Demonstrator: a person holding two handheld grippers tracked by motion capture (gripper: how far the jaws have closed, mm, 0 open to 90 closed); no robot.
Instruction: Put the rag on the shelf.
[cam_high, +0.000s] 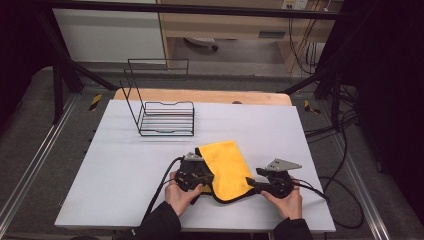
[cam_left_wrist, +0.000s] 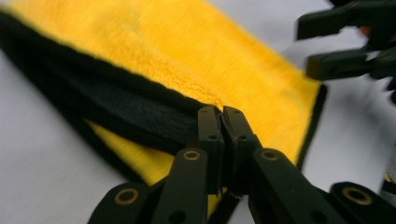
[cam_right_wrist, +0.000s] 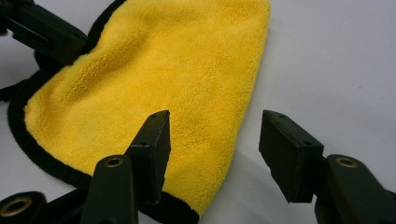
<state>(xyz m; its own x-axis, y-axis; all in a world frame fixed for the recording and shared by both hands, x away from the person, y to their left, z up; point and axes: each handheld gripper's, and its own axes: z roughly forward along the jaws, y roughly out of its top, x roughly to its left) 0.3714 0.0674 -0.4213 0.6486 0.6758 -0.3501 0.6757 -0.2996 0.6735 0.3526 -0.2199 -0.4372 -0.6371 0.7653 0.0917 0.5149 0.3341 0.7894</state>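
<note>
Cloth (cam_high: 227, 170), yellow with black trim, lies folded on the table (cam_high: 125, 160) between both tools. Left gripper (cam_left_wrist: 222, 126) pinches its black edge; right gripper (cam_right_wrist: 212, 144) gapes open over the near corner. Likely folding: close right before lifting.

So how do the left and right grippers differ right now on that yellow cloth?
The left gripper has its jaws shut on the yellow cloth's black-trimmed edge; the right gripper has its jaws open, gripping nothing. The left sits at the cloth's left side, the right at its right corner. Both are hand-held, low over the white table.
</note>
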